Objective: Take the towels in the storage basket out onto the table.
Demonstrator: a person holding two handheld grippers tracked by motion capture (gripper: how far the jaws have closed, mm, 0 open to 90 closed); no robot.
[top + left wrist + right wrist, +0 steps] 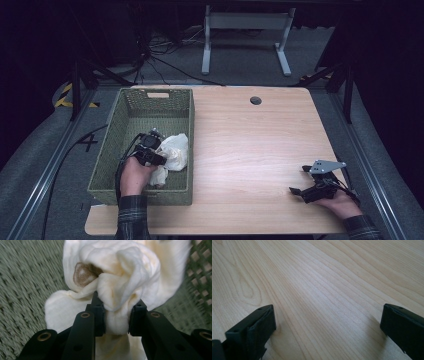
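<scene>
A cream-white cloth (117, 277) is pinched between the jaws of the left gripper (116, 320), a bunched fold being pressed from both sides. The cloth is seen inside the green woven basket (131, 107), near its right wall and toward its front edge; a brownish patch (83, 273) is visible on it. The basket is set at the tabletop's (250, 145) left edge. The right gripper (300, 181) is held spread wide, with nothing between its jaws, near the tabletop's front right corner.
</scene>
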